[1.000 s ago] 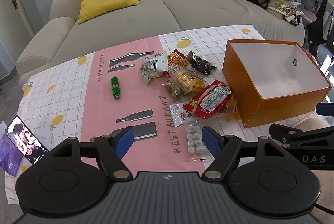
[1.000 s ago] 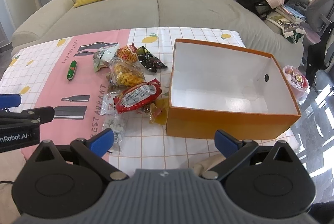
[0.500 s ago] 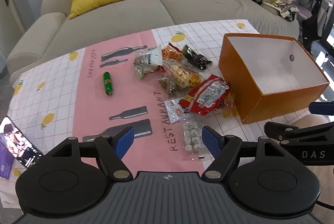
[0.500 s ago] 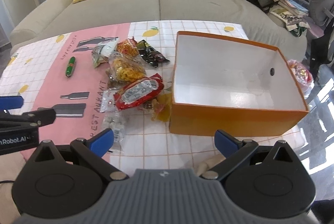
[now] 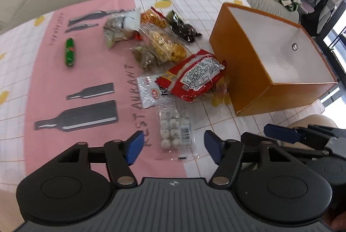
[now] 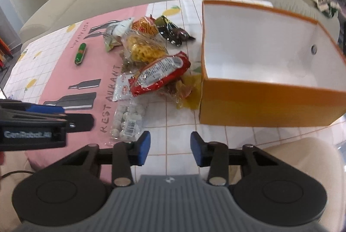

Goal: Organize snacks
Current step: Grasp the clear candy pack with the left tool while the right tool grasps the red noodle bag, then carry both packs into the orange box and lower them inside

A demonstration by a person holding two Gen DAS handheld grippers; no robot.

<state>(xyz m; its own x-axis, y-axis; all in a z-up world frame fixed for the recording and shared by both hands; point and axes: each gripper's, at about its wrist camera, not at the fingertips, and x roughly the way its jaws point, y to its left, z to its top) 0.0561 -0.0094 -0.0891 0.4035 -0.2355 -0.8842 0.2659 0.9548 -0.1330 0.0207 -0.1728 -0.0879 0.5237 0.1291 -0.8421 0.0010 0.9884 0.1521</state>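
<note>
Clear packet of white balls (image 5: 175, 130) lies flat on tablecloth (image 5: 64, 72), long axis running from the left gripper (image 5: 172, 146) toward the snack pile. Left jaws closing, unclenched, astride its near end. Right gripper (image 6: 170, 148) closing, nothing between. Orange box (image 6: 270, 102) stands right.

We see bare tablecloth (image 5: 64, 85) at left of the frame, only a green stick (image 5: 70, 52) on it. The snack heap (image 5: 168, 54) fills centre; the orange box (image 5: 248, 72) walls off the right, its top open.
</note>
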